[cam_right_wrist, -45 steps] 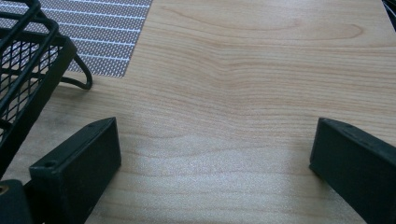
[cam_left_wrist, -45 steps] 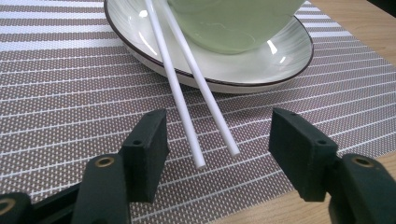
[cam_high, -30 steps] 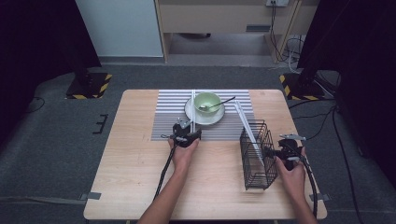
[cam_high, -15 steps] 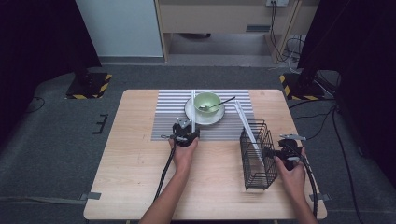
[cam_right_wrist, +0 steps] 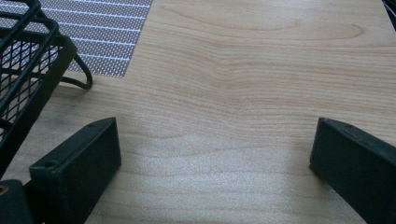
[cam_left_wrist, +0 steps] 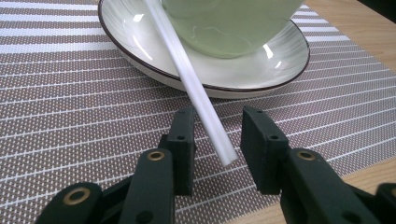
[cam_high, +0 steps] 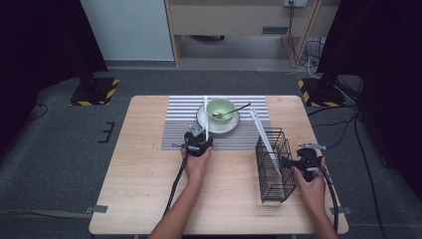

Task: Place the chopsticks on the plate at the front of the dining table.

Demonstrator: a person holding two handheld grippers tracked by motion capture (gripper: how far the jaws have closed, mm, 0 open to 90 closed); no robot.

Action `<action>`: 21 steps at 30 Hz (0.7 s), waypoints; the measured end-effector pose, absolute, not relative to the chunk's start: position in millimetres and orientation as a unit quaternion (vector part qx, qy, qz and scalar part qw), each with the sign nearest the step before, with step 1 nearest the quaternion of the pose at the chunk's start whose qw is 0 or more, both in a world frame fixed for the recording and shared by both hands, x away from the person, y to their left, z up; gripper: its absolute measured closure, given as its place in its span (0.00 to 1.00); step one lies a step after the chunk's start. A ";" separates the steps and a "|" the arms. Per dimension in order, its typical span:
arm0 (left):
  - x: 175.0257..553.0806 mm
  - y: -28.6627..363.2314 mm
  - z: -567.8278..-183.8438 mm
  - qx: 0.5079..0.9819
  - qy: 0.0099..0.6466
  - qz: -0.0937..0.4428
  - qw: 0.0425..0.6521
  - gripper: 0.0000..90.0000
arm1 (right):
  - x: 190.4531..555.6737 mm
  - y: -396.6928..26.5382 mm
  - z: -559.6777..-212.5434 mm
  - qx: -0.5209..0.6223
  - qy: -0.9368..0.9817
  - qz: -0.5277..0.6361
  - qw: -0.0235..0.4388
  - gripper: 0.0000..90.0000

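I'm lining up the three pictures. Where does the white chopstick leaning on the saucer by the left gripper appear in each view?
High view: the thin white plastic chopstick lies along the saucer's left edge, running down to the left gripper.
Left gripper view: chopstick crosses the centre, its tip between the black fingers, which have just been closing.
Right gripper view: the chopstick is not in it.
Shared landmark: the grey striped placemat.

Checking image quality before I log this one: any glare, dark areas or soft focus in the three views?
High view: table evenly lit, surroundings fall dark. Left gripper view: window-like glare on the saucer; the white chopstick sharp between the left gripper jaws, their near ends soft. Right gripper view: wood grain crisp, black basket slightly soft, right gripper jaws dark, little detail.
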State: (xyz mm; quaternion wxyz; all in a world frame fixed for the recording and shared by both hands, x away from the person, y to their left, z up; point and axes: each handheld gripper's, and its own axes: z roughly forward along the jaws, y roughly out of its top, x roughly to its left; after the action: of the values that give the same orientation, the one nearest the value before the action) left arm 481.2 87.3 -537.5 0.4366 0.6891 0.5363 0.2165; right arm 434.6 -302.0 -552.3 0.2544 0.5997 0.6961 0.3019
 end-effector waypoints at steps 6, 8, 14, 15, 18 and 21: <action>481.9 88.5 -537.4 0.688 0.537 0.216 0.437 0.76 | 434.6 -302.1 -552.3 0.599 0.696 0.302 0.254 0.02; 482.0 88.8 -537.3 0.689 0.536 0.217 0.437 0.77 | 434.6 -302.1 -552.4 0.599 0.696 0.302 0.255 0.02; 482.4 89.8 -537.4 0.689 0.536 0.218 0.436 0.78 | 434.6 -302.1 -552.3 0.599 0.696 0.302 0.255 0.02; 482.5 90.1 -537.4 0.690 0.536 0.219 0.435 0.78 | 434.6 -302.0 -552.3 0.600 0.696 0.302 0.254 0.02; 482.6 91.0 -537.0 0.691 0.536 0.221 0.433 0.79 | 434.6 -302.0 -552.3 0.600 0.696 0.302 0.254 0.02; 483.3 91.9 -537.2 0.689 0.537 0.220 0.434 0.79 | 434.6 -302.1 -552.4 0.599 0.696 0.302 0.255 0.02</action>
State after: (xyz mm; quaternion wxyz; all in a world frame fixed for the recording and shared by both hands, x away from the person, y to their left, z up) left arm 483.3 91.9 -537.2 0.4337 0.6892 0.5369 0.2205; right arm 434.6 -302.1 -552.4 0.2545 0.5994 0.6963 0.3019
